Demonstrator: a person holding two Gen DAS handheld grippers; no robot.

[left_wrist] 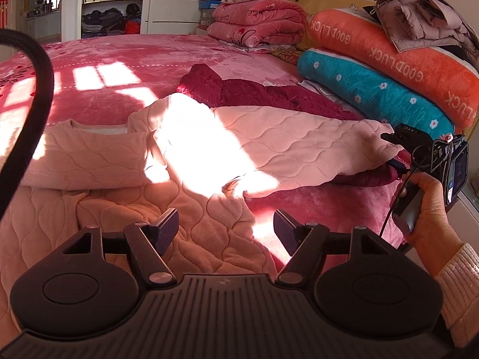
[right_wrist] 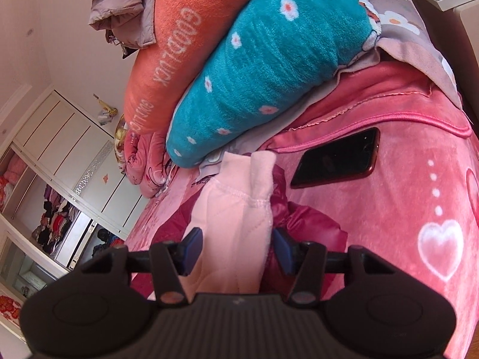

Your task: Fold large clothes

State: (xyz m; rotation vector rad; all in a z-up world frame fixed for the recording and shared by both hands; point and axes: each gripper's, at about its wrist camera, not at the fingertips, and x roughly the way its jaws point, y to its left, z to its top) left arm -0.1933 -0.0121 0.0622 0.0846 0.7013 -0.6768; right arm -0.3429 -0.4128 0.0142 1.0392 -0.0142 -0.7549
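A pale pink quilted garment lies spread on the bed, its body under my left gripper, which is open and holds nothing. One long sleeve reaches right across a dark red padded jacket. At that sleeve's end is my right gripper, held by a hand. In the right wrist view the sleeve cuff fills the gap between the jaws of the right gripper. The pads stand at the cloth's edges without visibly pinching it. The dark red jacket lies beneath.
A pink plush blanket covers the bed. An orange pillow and a teal pillow are stacked on the right, with clothes on top. A black phone lies beside the cuff. A folded pink quilt sits at the back.
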